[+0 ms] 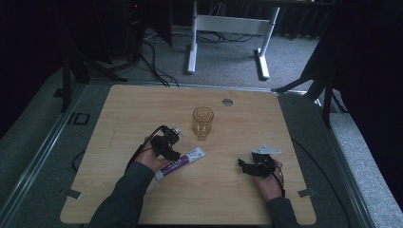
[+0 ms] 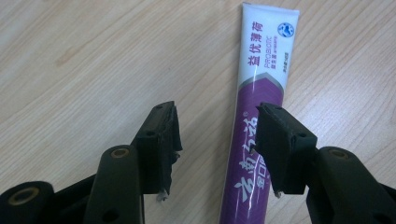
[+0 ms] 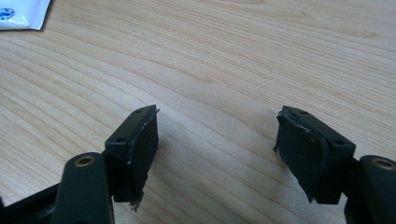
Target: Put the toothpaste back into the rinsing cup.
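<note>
Left gripper (image 2: pixel 215 135), jaws apart, sits off-centre over the toothpaste tube (image 2: pixel 261 93) lying flat on the table (image 1: pixel 119 109), so closing may skid it; right gripper (image 3: pixel 217 149) apart over bare wood.

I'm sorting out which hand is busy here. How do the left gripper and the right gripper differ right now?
The left gripper sits over the purple-and-white toothpaste tube, one jaw overlapping it; the right gripper has bare wooden table between its jaws. The left gripper is near the amber glass; the right gripper is farther off, toward the table's right side. Both stand open with black jaws, and neither grips anything.
</note>
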Demonstrator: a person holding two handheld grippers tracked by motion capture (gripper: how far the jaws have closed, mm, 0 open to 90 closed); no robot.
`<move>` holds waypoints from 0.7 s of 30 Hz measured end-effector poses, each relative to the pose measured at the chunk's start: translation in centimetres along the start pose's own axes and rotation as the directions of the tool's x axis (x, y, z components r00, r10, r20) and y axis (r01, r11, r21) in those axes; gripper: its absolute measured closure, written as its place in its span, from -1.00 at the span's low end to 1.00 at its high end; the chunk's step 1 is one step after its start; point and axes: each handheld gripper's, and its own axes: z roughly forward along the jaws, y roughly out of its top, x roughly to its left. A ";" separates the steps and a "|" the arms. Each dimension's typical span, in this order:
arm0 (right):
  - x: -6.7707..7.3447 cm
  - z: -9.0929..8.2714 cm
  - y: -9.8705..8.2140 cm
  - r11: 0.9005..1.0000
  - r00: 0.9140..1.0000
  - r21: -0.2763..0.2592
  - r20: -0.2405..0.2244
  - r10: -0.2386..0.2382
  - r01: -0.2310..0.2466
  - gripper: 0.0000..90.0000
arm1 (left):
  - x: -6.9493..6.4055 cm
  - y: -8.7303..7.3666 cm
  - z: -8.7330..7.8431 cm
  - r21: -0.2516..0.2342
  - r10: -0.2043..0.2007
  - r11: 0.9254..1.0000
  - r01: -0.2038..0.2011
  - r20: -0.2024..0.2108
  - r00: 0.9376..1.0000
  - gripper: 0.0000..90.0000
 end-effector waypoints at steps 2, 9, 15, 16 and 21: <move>0.0 0.0 0.0 1.000 1.000 0.000 0.000 0.000 0.000 -0.35 | -0.1 0.0 0.2 0.008 0.000 1.000 0.000 0.001 1.000 0.07; 0.0 0.0 0.0 1.000 1.000 0.000 0.000 0.000 0.000 -0.35 | -0.2 0.1 0.7 0.041 0.006 0.999 -0.006 0.002 1.000 0.07; 0.0 0.0 0.0 1.000 1.000 0.000 -0.001 -0.002 0.002 -0.36 | -0.3 0.1 1.1 0.069 0.021 0.997 -0.021 -0.003 1.000 0.07; 0.0 0.0 0.0 1.000 1.000 0.000 -0.002 -0.002 0.002 -0.36 | -0.3 0.2 1.2 0.072 0.021 0.997 -0.021 -0.002 1.000 0.07; 0.0 0.0 0.0 1.000 1.000 0.000 -0.002 -0.002 0.002 -0.36 | -0.4 0.2 1.6 0.095 0.034 0.995 -0.033 -0.008 0.999 0.07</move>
